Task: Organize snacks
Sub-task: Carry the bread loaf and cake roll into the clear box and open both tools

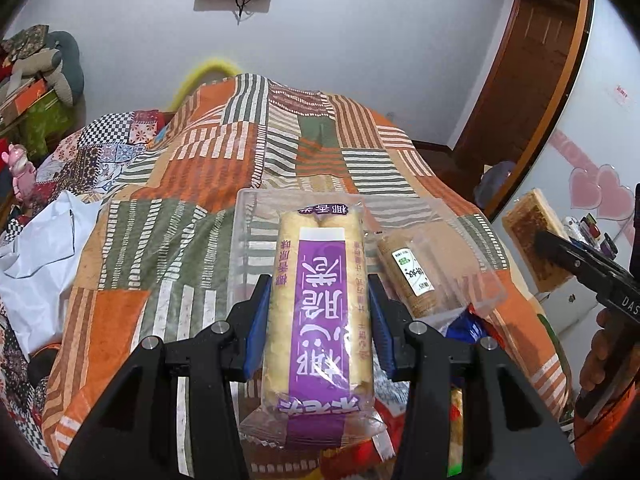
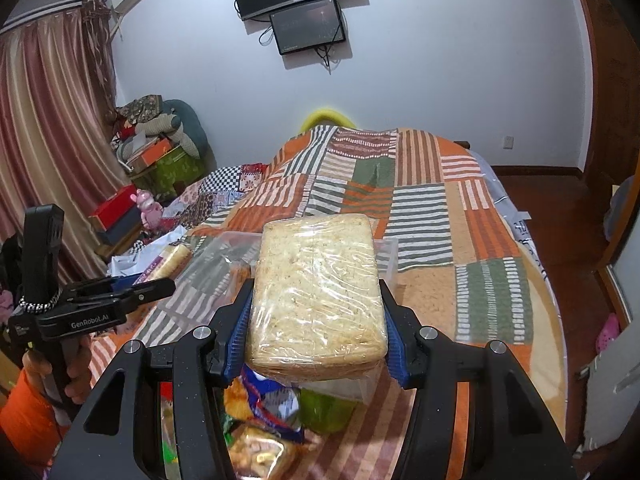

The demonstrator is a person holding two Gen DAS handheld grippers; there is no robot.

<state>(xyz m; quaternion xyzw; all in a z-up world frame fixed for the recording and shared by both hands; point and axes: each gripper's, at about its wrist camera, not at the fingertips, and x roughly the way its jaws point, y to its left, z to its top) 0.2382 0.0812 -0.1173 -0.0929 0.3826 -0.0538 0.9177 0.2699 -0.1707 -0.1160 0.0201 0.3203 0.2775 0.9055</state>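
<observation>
My left gripper (image 1: 320, 320) is shut on a long snack pack with a purple label (image 1: 320, 312), held over a clear plastic box (image 1: 244, 240) on the bed. A small brown wrapped snack (image 1: 412, 280) lies in the box to the right. My right gripper (image 2: 316, 328) is shut on a plastic-wrapped block of pale noodle cake (image 2: 318, 284), held above the same clear box (image 2: 386, 256). The block also shows in the left wrist view (image 1: 534, 248). Several loose snack packs (image 2: 256, 420) lie on the bed below my right gripper.
A patchwork bedspread (image 2: 432, 208) covers the bed. A white bag (image 1: 36, 248) lies at the left. Boxes and cushions (image 2: 160, 152) pile by the curtain. Wooden floor (image 2: 560, 208) and a door (image 1: 532, 64) are at the right.
</observation>
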